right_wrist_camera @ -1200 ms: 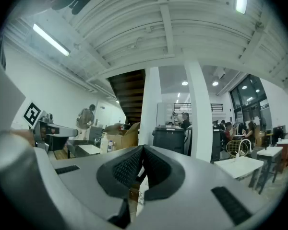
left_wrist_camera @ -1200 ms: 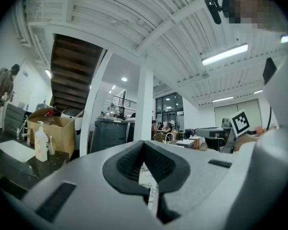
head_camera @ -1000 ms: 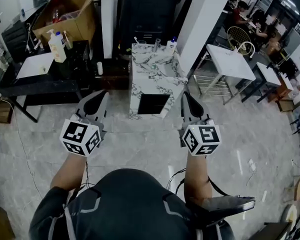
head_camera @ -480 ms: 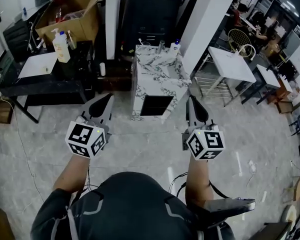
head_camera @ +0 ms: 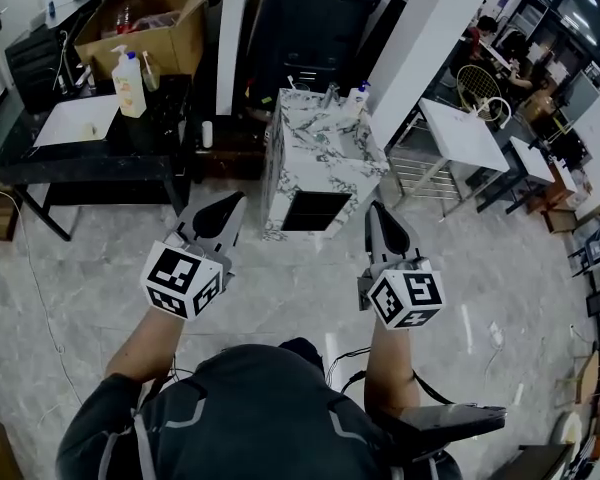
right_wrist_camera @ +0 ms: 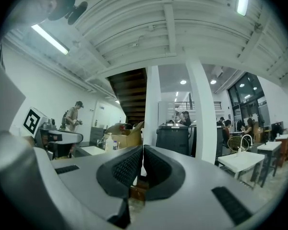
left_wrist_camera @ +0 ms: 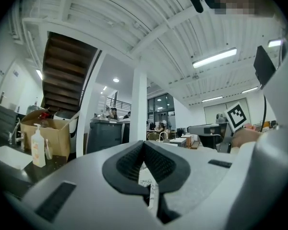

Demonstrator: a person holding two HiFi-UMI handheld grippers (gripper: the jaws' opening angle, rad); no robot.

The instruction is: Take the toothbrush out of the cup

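Observation:
A white marble-patterned counter stands ahead of me. At its far end are small items: a thin white toothbrush handle in what looks like a clear cup, a second cup and a blue-capped bottle. They are too small to tell apart surely. My left gripper is held level short of the counter's near left corner, its jaws shut with nothing in them. My right gripper hangs near the counter's right front corner, also shut and empty.
A black table at the left bears a white board, and behind it stand a soap bottle and a cardboard box. A white column and a white table flank the right. A dark cabinet is behind the counter. People sit far right.
Both grippers have moved forward toward the counter, the right one more. The counter now sits closer and lower in the head view. Both jaws stay shut.

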